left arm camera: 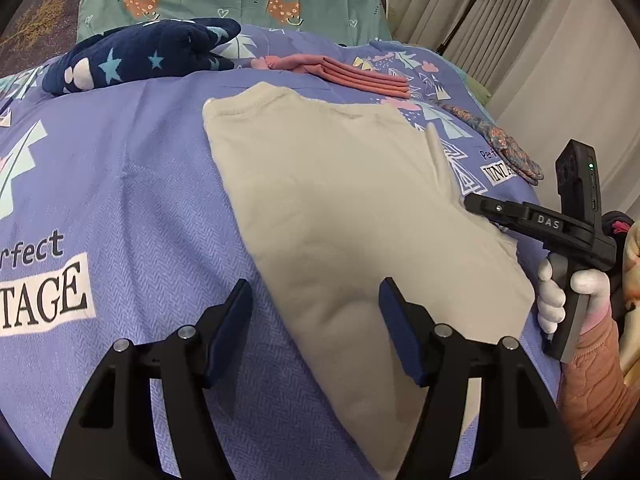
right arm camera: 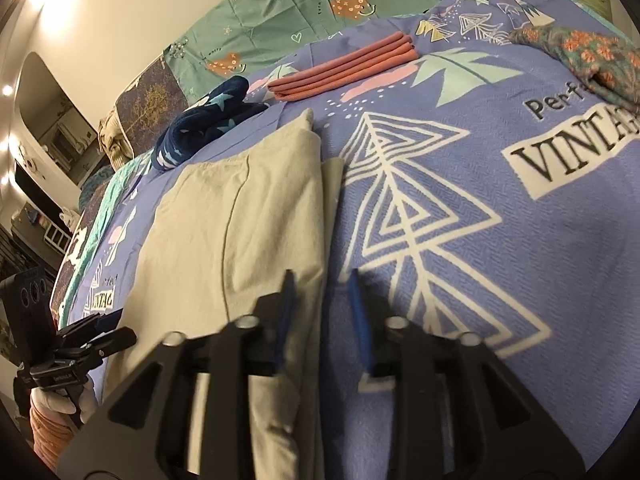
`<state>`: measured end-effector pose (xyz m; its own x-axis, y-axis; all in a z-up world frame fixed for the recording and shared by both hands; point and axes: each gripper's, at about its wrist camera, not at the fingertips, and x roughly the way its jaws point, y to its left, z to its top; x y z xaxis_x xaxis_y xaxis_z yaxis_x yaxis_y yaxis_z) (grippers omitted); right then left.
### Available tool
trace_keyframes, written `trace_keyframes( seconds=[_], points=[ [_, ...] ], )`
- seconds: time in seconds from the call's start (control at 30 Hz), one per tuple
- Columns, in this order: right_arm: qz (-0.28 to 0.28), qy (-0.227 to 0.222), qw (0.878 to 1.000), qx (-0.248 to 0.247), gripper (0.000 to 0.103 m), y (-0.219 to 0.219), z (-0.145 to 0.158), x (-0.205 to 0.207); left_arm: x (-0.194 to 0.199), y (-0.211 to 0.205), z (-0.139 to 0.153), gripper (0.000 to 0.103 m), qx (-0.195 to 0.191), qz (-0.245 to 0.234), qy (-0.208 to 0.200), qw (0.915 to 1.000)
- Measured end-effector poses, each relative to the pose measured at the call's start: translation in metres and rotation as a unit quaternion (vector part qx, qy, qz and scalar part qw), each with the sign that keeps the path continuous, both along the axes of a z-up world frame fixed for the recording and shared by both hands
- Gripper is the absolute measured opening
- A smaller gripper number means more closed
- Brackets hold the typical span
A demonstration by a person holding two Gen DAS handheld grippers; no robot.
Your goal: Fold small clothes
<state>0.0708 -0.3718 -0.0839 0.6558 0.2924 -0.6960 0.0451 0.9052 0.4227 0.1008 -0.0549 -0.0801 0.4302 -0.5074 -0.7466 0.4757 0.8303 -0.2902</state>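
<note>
Presently catalogued, on a lavender printed bedspread (left arm camera: 132, 184): one beige garment (left arm camera: 340, 208), soft matte knit, laid flat near the front edge of the bed with one side already turned over onto itself — the doubled edge and a lengthwise seam are seen in the right wrist view (right arm camera: 248, 216). Its outline is a long, roughly rectangular panel, narrow toward the far end, with shallow wrinkles near the lower part. Further folds appear to be outstanding.

Beyond it, a pink item (left arm camera: 360, 74) is recorded as finished — a neat flat stack of even layers. A navy star-patterned fleece piece (left arm camera: 140, 58) lies bunched and is judged unfolded; a floral cloth (left arm camera: 504, 140) is crumpled at the right edge.

Left gripper (left arm camera: 316, 320): fingers spread wide, nothing held, poised over the garment's near left edge. Right gripper (right arm camera: 322, 316): blue pads parted narrowly at the garment's right border, a thin fabric strip lying between them; no grasp is closed.

Bedspread weave: fine herringbone, printed with triangles and lettering.
</note>
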Motion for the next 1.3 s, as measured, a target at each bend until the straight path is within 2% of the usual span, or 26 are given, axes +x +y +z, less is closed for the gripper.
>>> trace_keyframes(
  seconds=[0.2,0.6,0.8,0.9,1.0,1.07,1.13,1.23,1.27,1.3],
  points=[
    [0.016,-0.002,1.000,-0.003,0.054,-0.006,0.013,-0.004,-0.001,0.000,-0.001,0.068,-0.004,0.004,-0.002,1.0000],
    [0.062,0.031,0.997,0.042,0.061,-0.015,-0.001,0.002,0.001,-0.001,-0.005,0.079,-0.024,-0.014,0.001,0.9996],
    [0.116,0.022,0.993,0.018,0.072,-0.004,-0.004,0.020,0.013,-0.006,-0.005,0.084,-0.033,-0.029,0.017,0.9989],
    [0.137,0.020,0.990,0.027,0.073,-0.001,-0.006,0.033,0.027,-0.010,-0.003,0.084,-0.035,-0.046,0.031,0.9978],
    [0.165,0.014,0.985,0.053,0.073,0.000,-0.008,0.047,0.045,-0.013,-0.005,0.074,-0.044,-0.058,0.042,0.9964],
    [0.179,0.012,0.981,0.070,0.070,0.002,-0.009,0.057,0.059,-0.012,-0.009,0.060,-0.063,-0.057,0.052,0.9950],
    [0.189,0.014,0.979,0.078,0.065,0.006,-0.010,0.069,0.073,-0.011,-0.014,0.050,-0.087,-0.051,0.066,0.9927],
    [0.193,0.016,0.978,0.074,0.051,0.012,-0.010,0.084,0.089,-0.011,-0.018,0.034,-0.109,-0.043,0.083,0.9896],
    [0.188,0.018,0.979,0.070,0.039,0.014,-0.010,0.087,0.089,-0.012,-0.018,0.031,-0.109,-0.042,0.083,0.9897],
    [0.181,0.022,0.981,0.063,0.033,0.016,-0.009,0.088,0.088,-0.013,-0.016,0.031,-0.103,-0.041,0.077,0.9908]
  ],
)
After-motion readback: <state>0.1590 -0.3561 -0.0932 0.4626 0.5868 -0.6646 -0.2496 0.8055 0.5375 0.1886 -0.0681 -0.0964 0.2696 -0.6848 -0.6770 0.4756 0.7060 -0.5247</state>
